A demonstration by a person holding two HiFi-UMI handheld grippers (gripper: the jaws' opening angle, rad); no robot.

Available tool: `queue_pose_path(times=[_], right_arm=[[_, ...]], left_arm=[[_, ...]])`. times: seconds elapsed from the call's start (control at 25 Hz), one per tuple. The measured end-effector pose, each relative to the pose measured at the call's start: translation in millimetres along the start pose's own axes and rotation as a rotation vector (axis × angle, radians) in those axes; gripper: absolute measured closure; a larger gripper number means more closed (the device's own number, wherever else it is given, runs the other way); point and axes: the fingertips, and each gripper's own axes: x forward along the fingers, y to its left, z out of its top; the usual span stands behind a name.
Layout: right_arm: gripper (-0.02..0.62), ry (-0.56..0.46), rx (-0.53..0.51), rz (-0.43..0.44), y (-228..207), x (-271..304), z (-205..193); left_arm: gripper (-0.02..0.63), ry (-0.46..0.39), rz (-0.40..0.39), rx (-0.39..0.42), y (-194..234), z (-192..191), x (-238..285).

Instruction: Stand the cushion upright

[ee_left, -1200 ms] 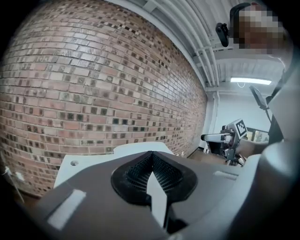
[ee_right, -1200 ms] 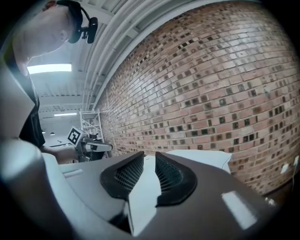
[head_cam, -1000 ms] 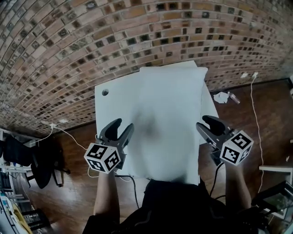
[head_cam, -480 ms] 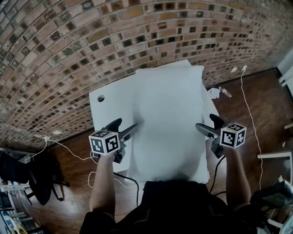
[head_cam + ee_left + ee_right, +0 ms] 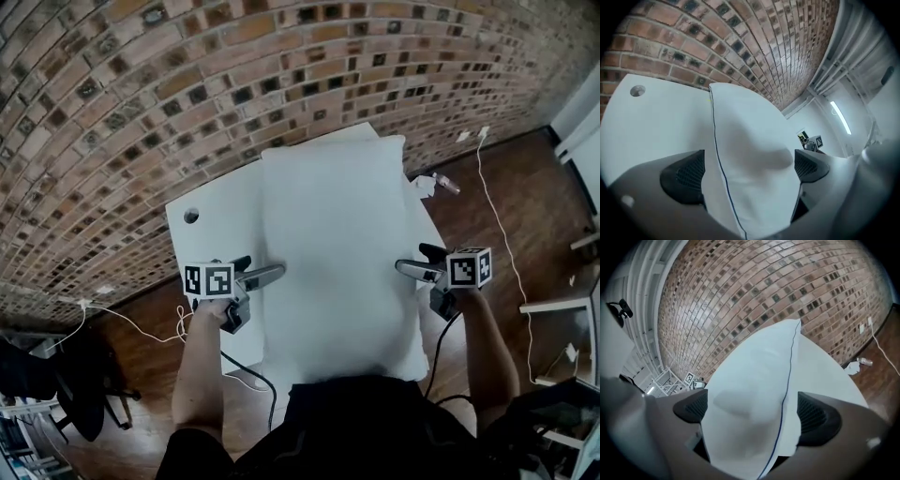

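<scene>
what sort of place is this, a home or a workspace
Likely a workspace or studio rather than a lived-in room: a bare brick wall, a plain white table with a cable hole holding a cushion, and loose cables trailing across the wood floor.

I read no legible text, brand, number or sign. The only printed marks are black-and-white square patterns on the cubes of the left gripper (image 5: 262, 268) and the right gripper (image 5: 412, 259).

Before me the white cushion (image 5: 337, 253), edged with thin blue piping, lay flat along the white table (image 5: 211, 202).
</scene>
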Motion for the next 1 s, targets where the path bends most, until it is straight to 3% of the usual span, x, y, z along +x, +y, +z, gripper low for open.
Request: queue_pose_path(times=[0.24, 0.32, 0.36, 0.56, 0.64, 0.72, 0.84, 1.0], right_arm=[[0.007, 0.115, 0.114, 0.076, -19.3, 30.3, -16.9], [0.017, 0.16, 0.176, 0.117, -18.9, 42.5, -24.1], [0.058, 0.175, 0.184, 0.132, -17.7, 45.8, -25.1], [0.262, 0.194, 0.108, 0.142, -6.4, 43.3, -18.8], [0.325, 0.19, 0.065, 0.123, -1.8, 42.0, -18.3], [0.368, 0.176, -0.012, 0.088, 4.0, 40.9, -13.9], [0.414, 0.127, -0.124, 0.023, 12.4, 37.0, -0.3], [0.439, 0.05, -0.179, -0.019, 29.0, 19.8, 12.8]], left_arm=[[0.045, 0.08, -0.086, -0.012, -3.1, -4.1, 32.4], [0.11, 0.092, -0.139, -0.044, -5.3, -6.9, 36.1], [0.141, 0.093, -0.157, -0.049, -6.4, -7.2, 37.4], [0.323, 0.074, -0.138, 0.056, -20.2, -1.7, 44.6], [0.358, 0.042, -0.136, 0.055, -23.1, 2.3, 40.8], [0.387, 0.001, -0.135, 0.055, -27.1, 6.3, 35.8], [0.441, -0.039, -0.11, 0.117, -41.4, 12.1, 29.7], [0.468, -0.101, -0.087, 0.263, -80.2, 28.1, 11.3]])
